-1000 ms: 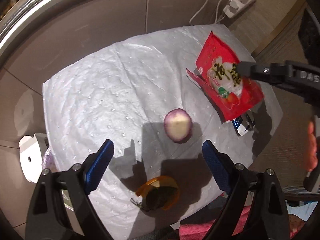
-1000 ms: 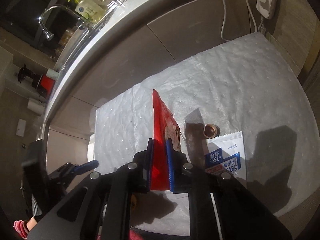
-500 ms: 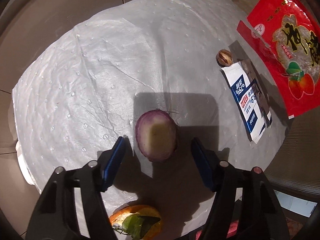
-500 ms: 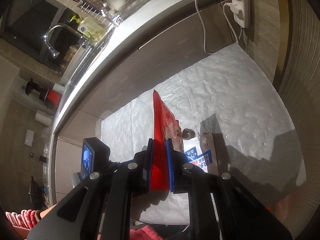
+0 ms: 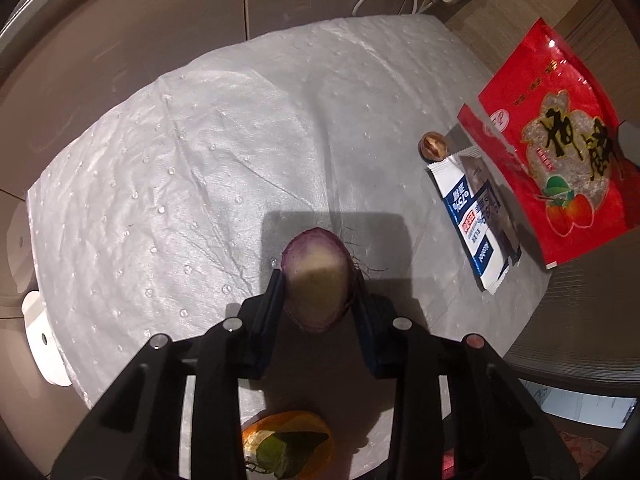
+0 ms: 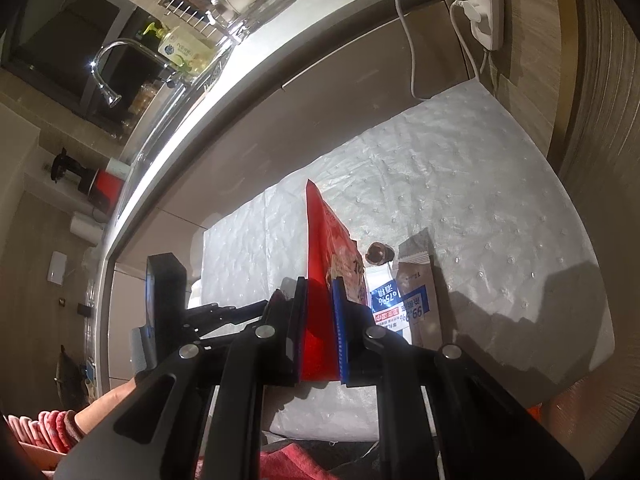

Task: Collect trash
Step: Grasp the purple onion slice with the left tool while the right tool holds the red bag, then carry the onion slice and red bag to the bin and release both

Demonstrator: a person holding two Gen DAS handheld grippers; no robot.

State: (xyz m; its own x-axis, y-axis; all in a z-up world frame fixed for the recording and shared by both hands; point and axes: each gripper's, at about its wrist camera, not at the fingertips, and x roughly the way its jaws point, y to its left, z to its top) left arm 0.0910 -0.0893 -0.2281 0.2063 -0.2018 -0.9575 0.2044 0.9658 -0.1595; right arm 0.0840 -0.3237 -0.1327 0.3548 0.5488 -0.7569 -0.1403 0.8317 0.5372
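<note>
The left claw was closing, its jaws flanking the onion piece on the mat, long axis running forward between them; the right claw gripped the red wrapper, lifted.

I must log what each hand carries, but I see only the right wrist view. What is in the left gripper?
Observer: The left gripper is closing, with a purple-skinned vegetable slice between its jaws.
Operator: Is other trash near it?
Observer: Yes, an orange peel with a green leaf lies on the white mat, below the gripper in the picture.
Operator: What is printed on my red packet?
Observer: The red packet shows black characters and red fruit.
</note>
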